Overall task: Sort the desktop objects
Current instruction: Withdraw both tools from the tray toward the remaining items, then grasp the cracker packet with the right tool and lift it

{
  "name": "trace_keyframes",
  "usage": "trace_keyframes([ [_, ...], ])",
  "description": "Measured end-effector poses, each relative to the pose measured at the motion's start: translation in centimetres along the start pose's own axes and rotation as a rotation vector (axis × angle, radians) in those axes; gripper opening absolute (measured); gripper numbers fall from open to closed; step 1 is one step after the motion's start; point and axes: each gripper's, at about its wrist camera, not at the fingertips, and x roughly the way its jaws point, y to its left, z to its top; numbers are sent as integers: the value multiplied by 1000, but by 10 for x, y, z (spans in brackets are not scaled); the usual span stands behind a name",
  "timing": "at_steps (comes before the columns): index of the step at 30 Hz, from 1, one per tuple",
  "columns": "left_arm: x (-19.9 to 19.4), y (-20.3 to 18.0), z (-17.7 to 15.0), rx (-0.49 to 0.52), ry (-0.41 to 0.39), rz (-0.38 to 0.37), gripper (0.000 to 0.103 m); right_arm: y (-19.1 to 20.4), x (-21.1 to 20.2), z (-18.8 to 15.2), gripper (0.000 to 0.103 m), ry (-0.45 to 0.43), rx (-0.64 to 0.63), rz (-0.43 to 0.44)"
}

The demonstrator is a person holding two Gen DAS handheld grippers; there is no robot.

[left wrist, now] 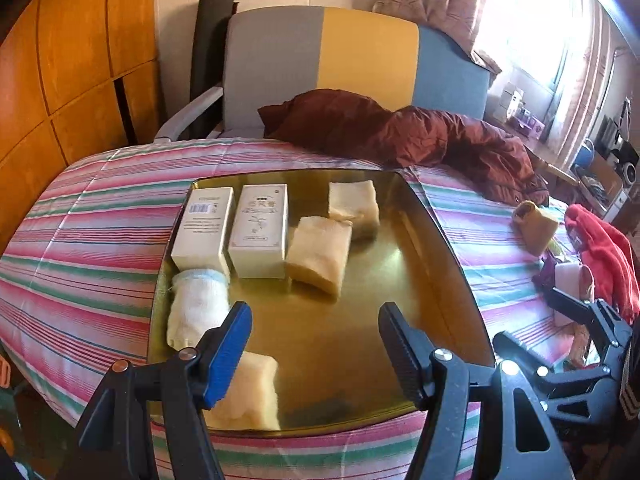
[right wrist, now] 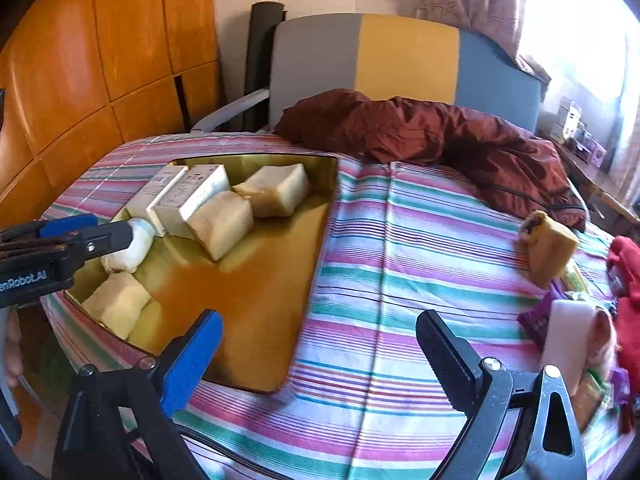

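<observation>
A golden tray [left wrist: 360, 344] lies on the striped cloth and holds two white boxes [left wrist: 260, 232], three folded cream cloths [left wrist: 320, 254] and a white rolled sock [left wrist: 196, 308]. My left gripper [left wrist: 315, 320] hovers open over the tray's near part, with only bare tray between its fingers. In the right wrist view, my right gripper [right wrist: 320, 324] is wide open over the striped cloth just right of the tray [right wrist: 256, 300], holding nothing. To its right lie a tan rolled cloth [right wrist: 550, 246], a pink roll [right wrist: 568, 320] and a red cloth [right wrist: 628, 264].
The striped cloth [right wrist: 400, 240] covers a rounded table. A dark red jacket [right wrist: 460, 140] is heaped at the far side before a grey, yellow and blue chair back [right wrist: 400, 60]. Wooden cabinets [right wrist: 100, 60] stand to the left. Purple packets [right wrist: 536, 324] lie by the pink roll.
</observation>
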Motion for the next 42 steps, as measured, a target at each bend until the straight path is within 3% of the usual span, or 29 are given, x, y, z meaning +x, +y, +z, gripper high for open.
trace_keyframes([
  [15,7,-37,-1,84,29,-67,67,-68,-22,-38,98,49,138,-134],
  [29,12,-89,8,194,38,-153,67,-178,-73,-82,98,82,410,-348],
  [35,12,-111,19,242,33,-198,67,-214,-60,-92,98,137,534,-406],
  [42,18,-140,38,254,50,-283,69,-222,-33,-92,98,201,521,-436],
])
